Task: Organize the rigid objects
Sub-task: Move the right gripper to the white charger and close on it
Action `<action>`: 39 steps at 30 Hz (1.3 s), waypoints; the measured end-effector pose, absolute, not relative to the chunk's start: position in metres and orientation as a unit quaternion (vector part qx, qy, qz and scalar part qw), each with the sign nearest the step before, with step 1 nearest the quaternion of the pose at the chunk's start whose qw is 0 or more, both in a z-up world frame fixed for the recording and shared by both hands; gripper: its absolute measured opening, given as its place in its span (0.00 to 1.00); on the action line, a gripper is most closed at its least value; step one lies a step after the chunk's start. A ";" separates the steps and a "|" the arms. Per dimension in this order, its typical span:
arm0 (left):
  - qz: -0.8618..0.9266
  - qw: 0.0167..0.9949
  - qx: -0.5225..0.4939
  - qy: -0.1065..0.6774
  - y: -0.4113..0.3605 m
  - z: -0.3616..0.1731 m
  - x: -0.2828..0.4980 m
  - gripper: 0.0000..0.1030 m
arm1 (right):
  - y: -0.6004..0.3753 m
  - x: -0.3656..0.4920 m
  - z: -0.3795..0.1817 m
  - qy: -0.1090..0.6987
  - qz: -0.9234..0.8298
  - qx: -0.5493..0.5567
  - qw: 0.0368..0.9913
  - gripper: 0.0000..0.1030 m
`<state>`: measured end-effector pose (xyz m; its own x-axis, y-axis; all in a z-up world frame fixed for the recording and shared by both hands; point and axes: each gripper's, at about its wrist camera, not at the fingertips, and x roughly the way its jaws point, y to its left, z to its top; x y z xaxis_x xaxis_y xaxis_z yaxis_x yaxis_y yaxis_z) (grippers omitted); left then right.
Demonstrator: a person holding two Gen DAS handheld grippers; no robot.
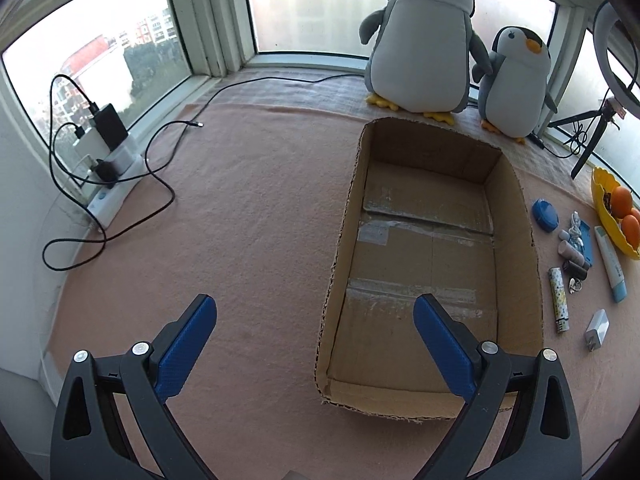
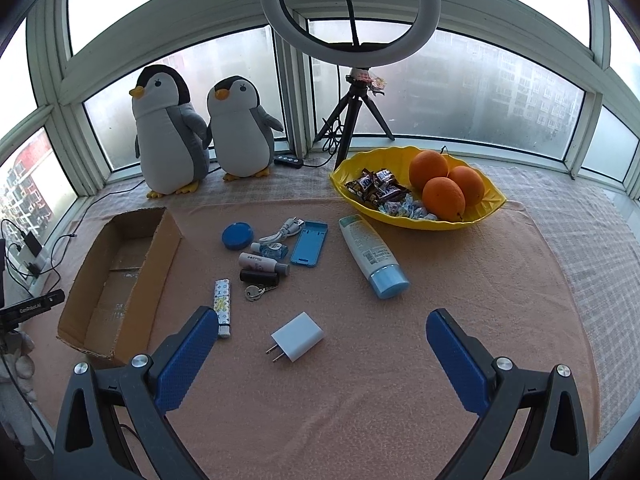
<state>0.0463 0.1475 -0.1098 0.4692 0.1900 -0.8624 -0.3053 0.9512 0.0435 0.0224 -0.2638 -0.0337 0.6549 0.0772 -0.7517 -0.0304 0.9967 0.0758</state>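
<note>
An open cardboard box [image 1: 516, 208] [image 2: 164, 240] lies on the pink cloth with nothing inside. To its right are a white charger plug [image 2: 298, 336] [image 1: 598, 330], a patterned lighter [image 2: 223, 306] [image 1: 559, 299], a blue-capped tube [image 2: 372, 256] [image 1: 610, 264], a blue round tin [image 2: 237, 235] [image 1: 545, 215], a blue phone stand [image 2: 309, 243], small bottles [image 2: 264, 263], a black tube [image 2: 259, 277], a key ring [image 2: 254, 292] and a white cable [image 2: 282, 232]. My left gripper [image 1: 314, 312] hovers open over the box's near left wall. My right gripper [image 2: 322, 326] hangs open around the plug.
A yellow bowl [image 2: 488, 210] with oranges and sweets sits at the back right. Two plush penguins [image 2: 200, 132] and a ring light on a tripod [image 2: 352, 120] stand by the window. A power strip [image 1: 114, 184] with chargers and black cables [image 1: 160, 184] lies left.
</note>
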 end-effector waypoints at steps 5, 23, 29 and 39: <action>0.143 0.840 -0.070 0.519 0.155 -0.133 0.054 0.91 | -0.265 0.032 -0.045 0.434 0.037 0.023 0.900 1.00; 0.135 0.820 -0.077 0.551 0.158 -0.165 0.060 0.71 | -0.262 0.085 -0.117 0.550 0.017 0.096 0.829 0.89; 0.132 0.816 -0.078 0.558 0.158 -0.173 0.060 0.65 | -0.265 0.101 -0.149 0.595 0.007 0.134 0.792 0.73; 0.126 0.818 -0.079 0.556 0.158 -0.174 0.061 0.64 | -0.265 0.113 -0.171 0.624 -0.001 0.159 0.765 0.67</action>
